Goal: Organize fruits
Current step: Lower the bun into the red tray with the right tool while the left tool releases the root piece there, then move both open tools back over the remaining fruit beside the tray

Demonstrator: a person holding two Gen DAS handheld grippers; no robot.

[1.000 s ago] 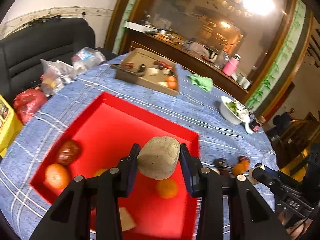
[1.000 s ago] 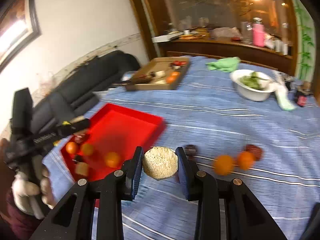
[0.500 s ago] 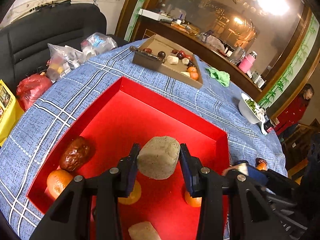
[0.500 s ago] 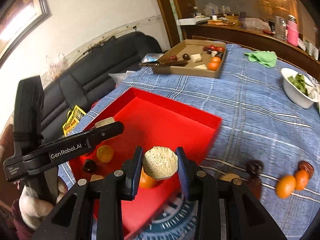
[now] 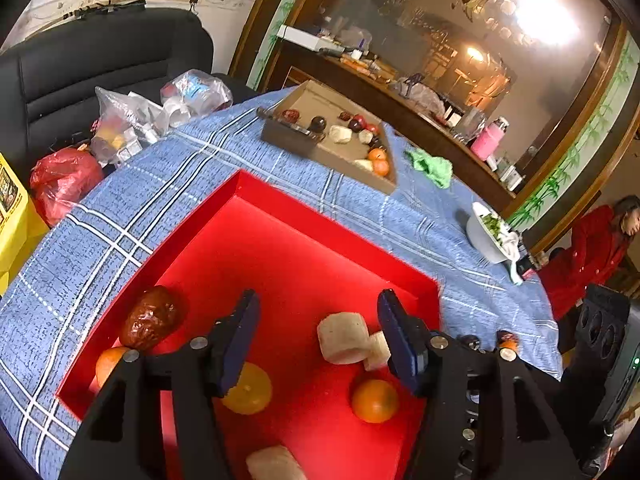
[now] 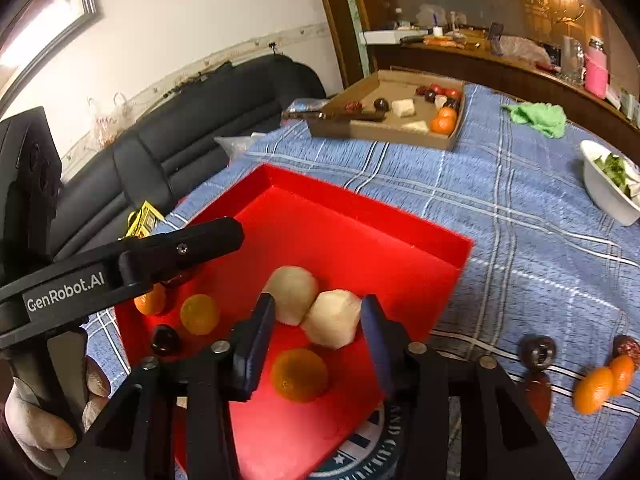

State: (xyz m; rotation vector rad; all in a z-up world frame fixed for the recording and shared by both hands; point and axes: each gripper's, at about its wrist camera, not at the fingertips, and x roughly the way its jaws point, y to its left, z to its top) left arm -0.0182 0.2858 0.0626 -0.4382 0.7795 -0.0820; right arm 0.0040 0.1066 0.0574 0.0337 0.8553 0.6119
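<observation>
Right wrist view shows two pale peeled chunks (image 6: 316, 312) lying side by side and touching on the floor of the red tray (image 6: 400, 236), right in front of my right hand-held gripper (image 6: 316, 344), whose jaws stand apart with nothing between them. My left hand-held gripper (image 5: 318, 336) is spread wide too and grips nothing, hovering over the same tray. Around the chunks lie a small orange (image 6: 300, 374) nearest me, another orange (image 6: 199, 314) to the left, a dark round fruit (image 6: 165, 340) and, in the left wrist view, a wrinkled red date (image 5: 150, 318). I judge this to be the drop-off step: both pieces look delivered, and the tray is filling. Outside it, on the blue checked cloth of the counter (image 6: 520, 216), two oranges (image 6: 602, 384), a dark fruit (image 6: 538, 352) and a date (image 6: 628, 346) are not yet sorted. Next I would lift my right gripper clear of the tray wall, swing it right toward that cluster, and settle the jaws around a single fruit, since the oranges touch and could roll. Farther back sit a cardboard box (image 6: 400, 128) with more fruit, a green cloth (image 6: 538, 118) and a white bowl (image 6: 604, 196).
</observation>
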